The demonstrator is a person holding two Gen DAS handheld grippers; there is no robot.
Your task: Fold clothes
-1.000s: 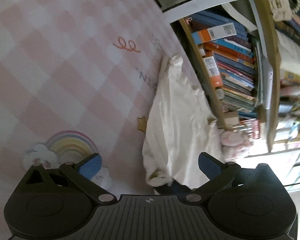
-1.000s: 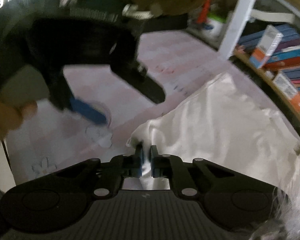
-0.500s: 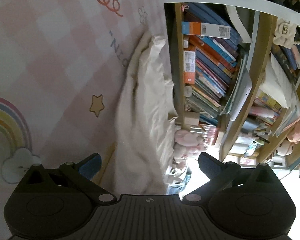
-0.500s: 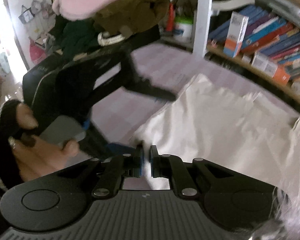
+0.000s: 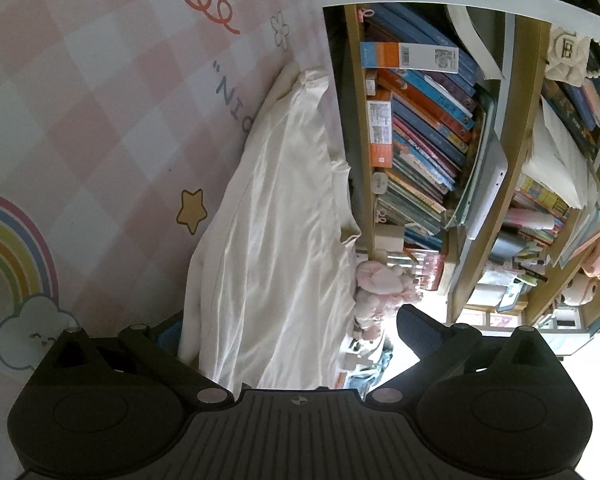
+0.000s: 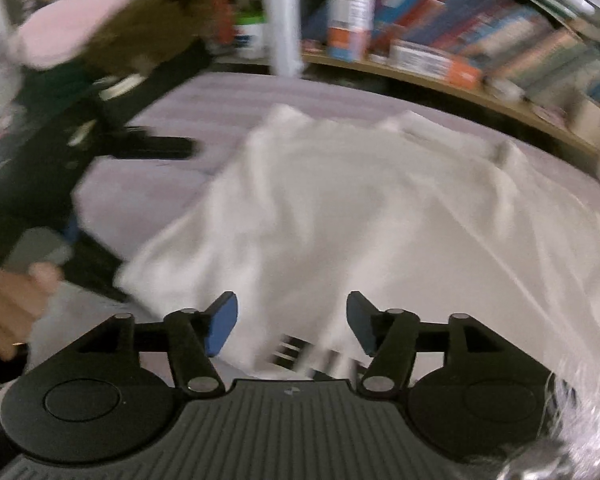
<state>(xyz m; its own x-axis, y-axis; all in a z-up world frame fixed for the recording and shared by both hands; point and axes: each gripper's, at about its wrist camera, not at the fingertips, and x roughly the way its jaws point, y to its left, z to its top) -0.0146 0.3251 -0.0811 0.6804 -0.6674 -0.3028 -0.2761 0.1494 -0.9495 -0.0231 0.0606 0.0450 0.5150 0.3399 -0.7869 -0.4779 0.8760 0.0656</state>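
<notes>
My right tongs are springing apart; a second ago they were pinched on the near hem of the white garment, and now the cloth lies loose between and under the blue pads, neither pressing it. That edge is let go, so I judge this fold is laid down. My left tongs stand spread wide with the same garment running up between them toward twelve o'clock; its near end slips under them, but nothing is gripped. In the right wrist view the left tool sits at nine o'clock, off the cloth, my hand around its handle. The garment lies lengthwise on the pink checked mat, its far end near the printed lettering. Beyond, from one to three o'clock, stands the bookshelf. Next comes choosing a fresh edge.
</notes>
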